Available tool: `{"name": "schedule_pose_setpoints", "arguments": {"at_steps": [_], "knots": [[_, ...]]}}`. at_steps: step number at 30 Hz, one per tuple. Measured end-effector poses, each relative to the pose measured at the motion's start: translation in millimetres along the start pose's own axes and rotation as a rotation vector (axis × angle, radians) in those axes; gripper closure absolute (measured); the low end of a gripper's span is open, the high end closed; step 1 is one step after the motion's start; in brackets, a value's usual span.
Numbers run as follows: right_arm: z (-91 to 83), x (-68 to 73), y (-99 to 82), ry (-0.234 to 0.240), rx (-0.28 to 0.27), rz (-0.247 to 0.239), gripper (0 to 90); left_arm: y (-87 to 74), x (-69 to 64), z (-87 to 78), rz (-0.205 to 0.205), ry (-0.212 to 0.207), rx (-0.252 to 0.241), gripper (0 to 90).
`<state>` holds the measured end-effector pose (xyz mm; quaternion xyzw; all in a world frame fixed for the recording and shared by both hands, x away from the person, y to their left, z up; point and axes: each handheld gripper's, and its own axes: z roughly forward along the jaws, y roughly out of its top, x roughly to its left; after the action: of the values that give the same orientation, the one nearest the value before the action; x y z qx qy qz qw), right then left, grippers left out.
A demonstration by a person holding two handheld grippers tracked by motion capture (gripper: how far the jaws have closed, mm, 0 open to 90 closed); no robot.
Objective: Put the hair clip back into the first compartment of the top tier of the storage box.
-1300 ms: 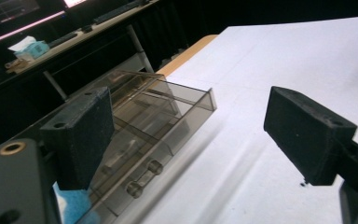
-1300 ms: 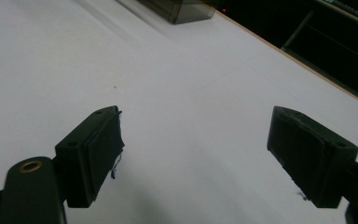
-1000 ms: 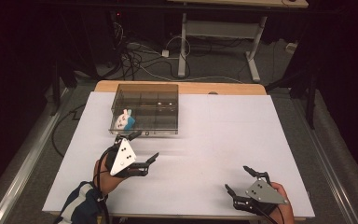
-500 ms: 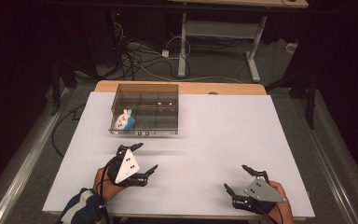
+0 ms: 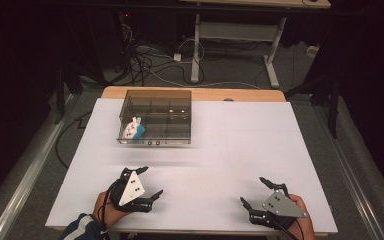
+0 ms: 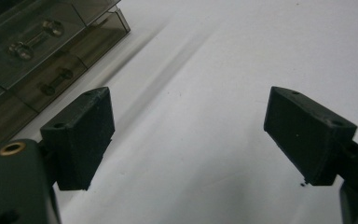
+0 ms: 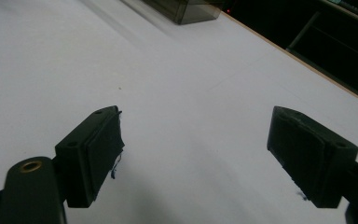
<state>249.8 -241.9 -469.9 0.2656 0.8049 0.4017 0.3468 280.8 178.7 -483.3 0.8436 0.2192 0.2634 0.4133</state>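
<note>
Two empty grippers held low at the near edge, box beyond.

The left gripper [image 5: 146, 183] and right gripper [image 5: 256, 192] are held with jaws spread wide, nothing gripped, over the white table [image 5: 240, 145]. One clear compartment box [image 5: 155, 117] is seen farther off, nearer the left gripper, with one small white-and-blue toy [image 5: 133, 129] lodged in its near-left compartment. The placing is judged done; little appears left.

In the left gripper view the box [image 6: 37, 51] is cut off by the upper left edge of the frame, and its dividers look blurred. In the right gripper view just a corner of it [image 7: 186, 10] shows at the top edge. In the high view the toy [image 5: 133, 129] in the box is too small to identify, and both forearms run off the bottom edge.
</note>
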Motion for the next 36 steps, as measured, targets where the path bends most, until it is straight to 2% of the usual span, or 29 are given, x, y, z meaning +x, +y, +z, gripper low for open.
{"name": "schedule_pose_setpoints", "arguments": {"at_steps": [11,36], "knots": [[-1.3,3.4,2.3,-0.006,0.004,-0.015,18.4,0.2,1.4,-3.3,0.006,-0.007,-0.022,15.7],[-3.4,1.2,1.5,-0.01,-0.002,-0.01,18.4,-0.1,1.8,3.2,0.017,-0.018,0.007,15.7]]}}
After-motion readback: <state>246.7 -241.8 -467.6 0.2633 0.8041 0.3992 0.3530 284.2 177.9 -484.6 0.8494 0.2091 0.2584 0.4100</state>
